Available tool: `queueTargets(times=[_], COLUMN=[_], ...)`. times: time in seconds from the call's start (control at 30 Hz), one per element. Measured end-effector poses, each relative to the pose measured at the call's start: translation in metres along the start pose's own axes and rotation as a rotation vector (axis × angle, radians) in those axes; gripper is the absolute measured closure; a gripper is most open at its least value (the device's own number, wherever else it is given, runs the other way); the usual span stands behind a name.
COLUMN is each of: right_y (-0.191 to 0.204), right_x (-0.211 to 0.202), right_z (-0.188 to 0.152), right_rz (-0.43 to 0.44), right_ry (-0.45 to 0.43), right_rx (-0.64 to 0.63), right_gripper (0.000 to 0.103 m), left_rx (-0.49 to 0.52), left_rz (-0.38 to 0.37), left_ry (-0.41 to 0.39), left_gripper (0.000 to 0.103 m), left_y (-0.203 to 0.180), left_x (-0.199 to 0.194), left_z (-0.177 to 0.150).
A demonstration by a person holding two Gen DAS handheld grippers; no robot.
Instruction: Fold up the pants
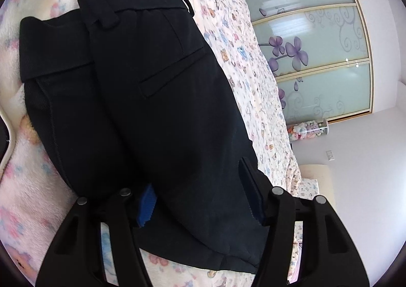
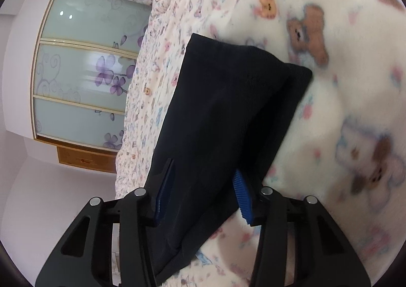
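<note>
Black pants (image 1: 157, 89) lie folded on the bed. In the left wrist view their waistband, a belt loop and a back pocket show, with a leg layer sticking out at the left. My left gripper (image 1: 198, 195) stands open over the near end of the fabric, which runs between its blue pads (image 1: 146, 207) without being pinched. In the right wrist view a folded dark part of the pants (image 2: 228, 99) stretches away from my right gripper (image 2: 203, 193). That gripper is open too, its pads (image 2: 242, 195) on either side of the cloth.
The pants rest on a fleece blanket with bears (image 2: 330, 83) and a flowered sheet (image 1: 253, 71). Beside the bed stand frosted sliding doors with purple flowers (image 1: 317, 40), a clear tube of plush toys (image 1: 308, 130) and a white wall (image 1: 368, 172).
</note>
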State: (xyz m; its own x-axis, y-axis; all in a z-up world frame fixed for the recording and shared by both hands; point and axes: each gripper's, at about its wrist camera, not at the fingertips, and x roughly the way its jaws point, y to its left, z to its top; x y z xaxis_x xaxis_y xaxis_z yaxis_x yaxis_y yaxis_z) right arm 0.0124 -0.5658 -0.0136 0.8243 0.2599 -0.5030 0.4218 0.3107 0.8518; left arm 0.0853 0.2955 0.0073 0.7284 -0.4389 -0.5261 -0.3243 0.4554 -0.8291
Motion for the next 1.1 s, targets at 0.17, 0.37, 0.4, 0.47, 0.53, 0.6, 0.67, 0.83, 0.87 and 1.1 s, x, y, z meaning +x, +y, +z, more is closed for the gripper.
queueTargets(times=[0.17, 0.37, 0.4, 0.47, 0.53, 0.6, 0.67, 0.83, 0.87, 1.1], right_y=[0.010, 0.024, 0.024, 0.022, 0.015, 0.002, -0.007, -0.016, -0.015, 0.010], right_x=[0.010, -0.018, -0.020, -0.028, -0.030, -0.028, -0.020, -0.010, -0.012, -0.018], right_z=[-0.002, -0.005, -0.006, -0.007, -0.008, -0.008, -0.010, -0.013, -0.014, -0.032], right_rz=[-0.039, 0.089, 0.097, 0.111, 0.108, 0.096, 0.069, 0.008, 0.008, 0.064], right_ry=[-0.007, -0.085, -0.091, -0.109, -0.118, -0.117, -0.118, -0.103, -0.095, -0.047], right_rx=[-0.054, -0.079, -0.076, -0.065, -0.048, -0.018, 0.004, -0.009, -0.009, -0.085], right_gripper=[0.099, 0.099, 0.099, 0.099, 0.099, 0.099, 0.099, 0.097, 0.096, 0.043], left_rx=[0.036, 0.044, 0.059, 0.075, 0.093, 0.105, 0.104, 0.126, 0.137, 0.407], left_rz=[0.072, 0.053, 0.049, 0.035, 0.026, 0.024, 0.037, 0.133, 0.139, 0.124], left_ry=[-0.032, -0.053, -0.060, -0.073, -0.088, -0.095, -0.097, -0.115, -0.128, -0.219], left_gripper=[0.090, 0.098, 0.098, 0.098, 0.098, 0.098, 0.098, 0.094, 0.092, 0.040], left_y=[-0.006, -0.004, -0.007, -0.009, -0.010, -0.006, 0.001, 0.013, 0.012, -0.016], left_x=[0.000, -0.014, -0.019, -0.027, -0.035, -0.042, -0.040, -0.020, -0.018, -0.012], left_z=[0.003, -0.002, -0.004, -0.008, -0.012, -0.018, -0.023, -0.032, -0.034, -0.063])
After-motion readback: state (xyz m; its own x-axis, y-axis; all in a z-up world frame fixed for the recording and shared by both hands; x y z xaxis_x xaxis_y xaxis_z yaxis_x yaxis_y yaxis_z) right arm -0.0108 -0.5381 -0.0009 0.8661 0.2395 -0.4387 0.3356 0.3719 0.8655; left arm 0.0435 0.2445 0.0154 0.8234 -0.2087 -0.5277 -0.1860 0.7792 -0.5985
